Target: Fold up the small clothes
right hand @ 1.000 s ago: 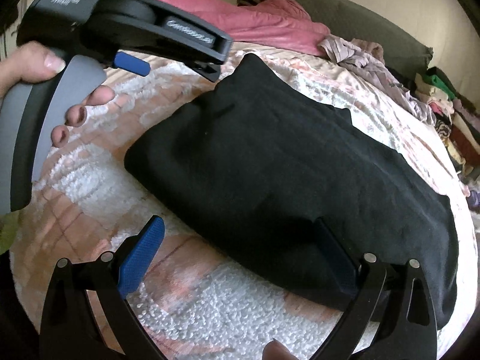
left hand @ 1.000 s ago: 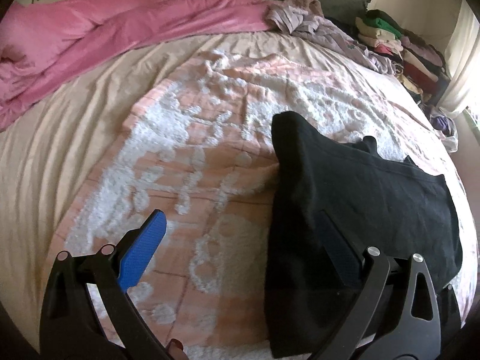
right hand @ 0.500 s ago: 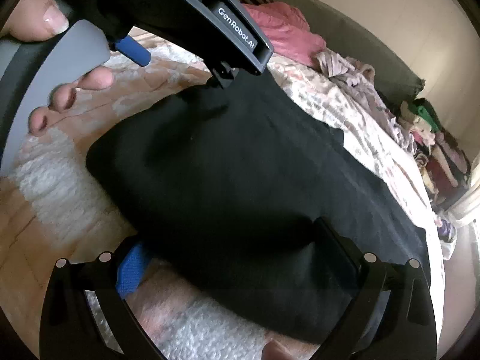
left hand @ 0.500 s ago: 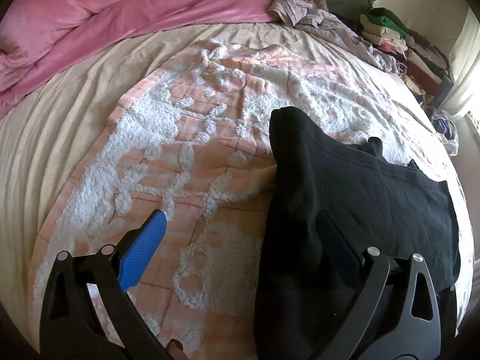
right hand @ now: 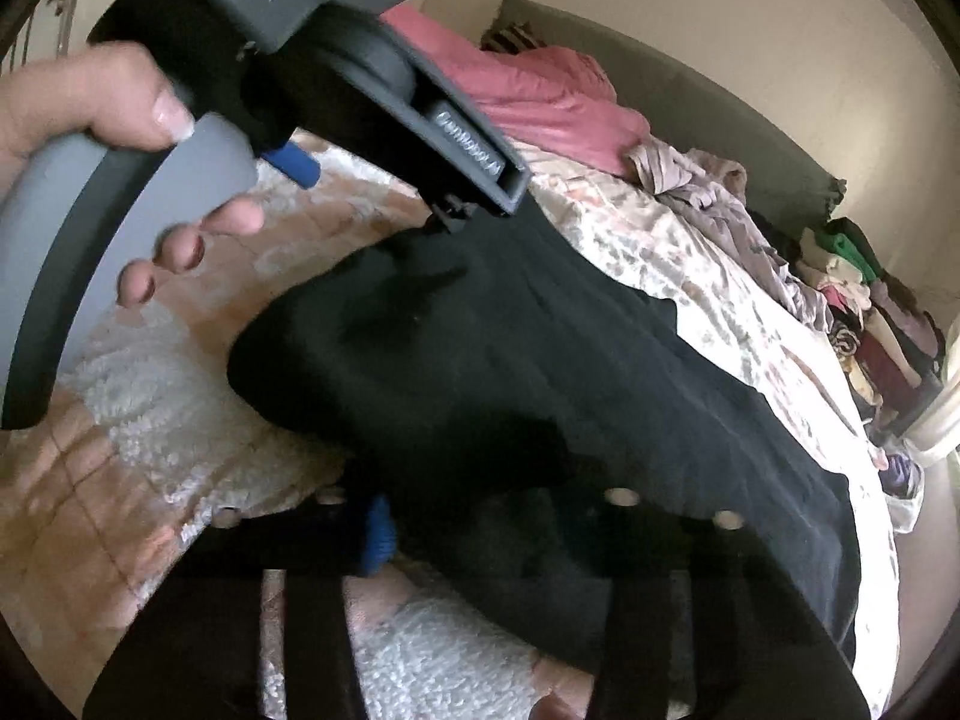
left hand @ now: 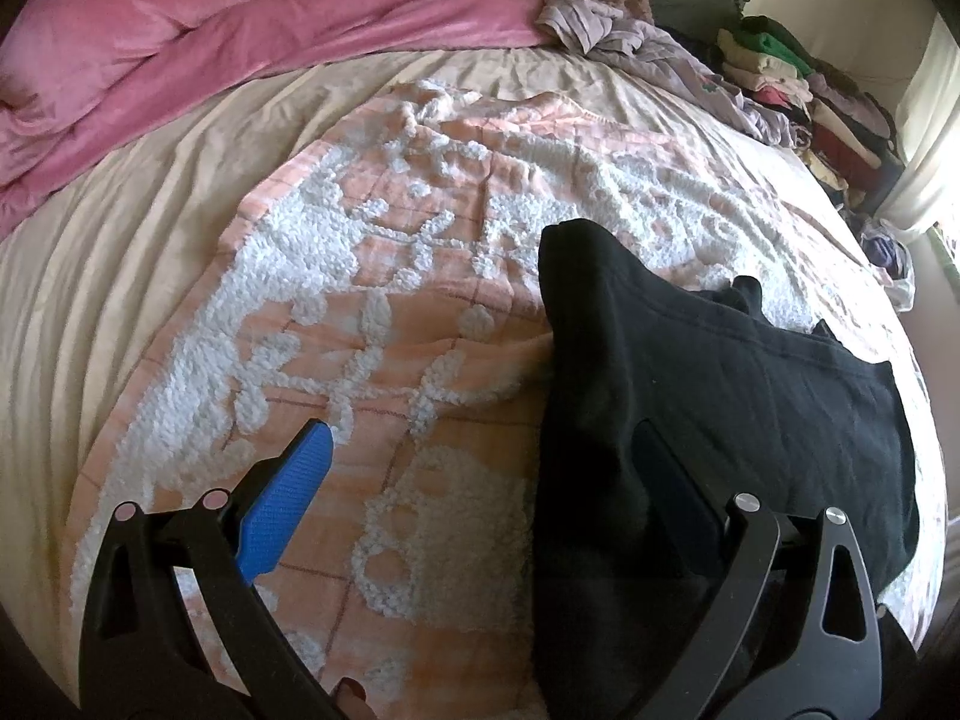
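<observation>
A black garment (left hand: pixel 720 396) lies folded on a pink-and-white tufted blanket (left hand: pixel 372 276); the right wrist view shows it as a long black band (right hand: pixel 540 348). My left gripper (left hand: pixel 480 480) is open at its left end, blue pad (left hand: pixel 288 504) over the blanket and the other finger over the black cloth. My right gripper (right hand: pixel 468 528) is blurred, its jaws closing on the garment's near edge with cloth bunched between them. A hand (right hand: pixel 90 108) holds the left tool above the garment's far corner.
A pink duvet (left hand: pixel 240 42) is heaped along the far side of the bed. Crumpled lilac clothes (left hand: pixel 630 30) and a stack of folded clothes (left hand: pixel 792 84) sit at the far right. Beige sheet (left hand: pixel 108 252) surrounds the blanket.
The right gripper's jaws have come in from wide apart to narrow around the garment's near edge, and its view has tipped and drawn closer. The left gripper has hardly moved.
</observation>
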A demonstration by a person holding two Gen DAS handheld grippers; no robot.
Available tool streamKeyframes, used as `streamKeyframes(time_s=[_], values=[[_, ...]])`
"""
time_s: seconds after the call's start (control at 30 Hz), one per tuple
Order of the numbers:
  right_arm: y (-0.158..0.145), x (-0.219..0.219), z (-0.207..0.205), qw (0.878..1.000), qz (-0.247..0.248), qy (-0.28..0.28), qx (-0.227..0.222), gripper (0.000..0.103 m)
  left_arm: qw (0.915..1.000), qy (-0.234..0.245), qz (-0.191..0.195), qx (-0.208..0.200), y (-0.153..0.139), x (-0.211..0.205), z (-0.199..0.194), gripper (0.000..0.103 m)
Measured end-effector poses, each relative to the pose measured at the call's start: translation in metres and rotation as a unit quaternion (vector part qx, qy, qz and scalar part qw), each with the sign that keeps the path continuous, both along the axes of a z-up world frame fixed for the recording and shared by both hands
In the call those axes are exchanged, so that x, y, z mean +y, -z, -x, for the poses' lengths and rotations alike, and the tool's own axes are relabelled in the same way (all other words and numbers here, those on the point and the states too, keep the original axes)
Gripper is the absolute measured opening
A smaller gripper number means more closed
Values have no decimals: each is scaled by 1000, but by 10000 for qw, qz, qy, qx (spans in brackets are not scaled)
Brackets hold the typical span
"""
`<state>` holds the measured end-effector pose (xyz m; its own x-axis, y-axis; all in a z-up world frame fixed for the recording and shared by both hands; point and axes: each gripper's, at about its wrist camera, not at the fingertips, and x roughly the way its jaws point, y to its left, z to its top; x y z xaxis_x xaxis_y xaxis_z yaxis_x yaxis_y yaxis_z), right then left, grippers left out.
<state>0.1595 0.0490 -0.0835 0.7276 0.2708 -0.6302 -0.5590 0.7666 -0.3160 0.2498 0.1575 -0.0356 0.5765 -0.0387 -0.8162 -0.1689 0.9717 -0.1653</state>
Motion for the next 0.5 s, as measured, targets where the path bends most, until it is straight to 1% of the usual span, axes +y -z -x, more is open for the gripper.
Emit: streamKeyframes(time_s=[0.07, 0.13, 0.23, 0.37, 0.5], values=[[-5, -7, 0, 9995, -287, 13, 130, 24, 10000, 9, 32, 6, 0, 0, 0, 93], [-9, -16, -5, 9976, -619, 35, 318, 21, 10000, 43, 75, 26, 0, -1, 0, 93], [-13, -32, -11, 9909, -1172, 87, 662, 19, 9998, 132, 159, 58, 0, -5, 0, 93], [-18, -40, -12, 9861, -1458, 103, 791, 17, 9985, 331, 416, 139, 2, -12, -5, 93], [-19, -40, -10, 9851, -1505, 91, 825, 17, 9965, 499, 646, 204, 7, -20, -9, 93]])
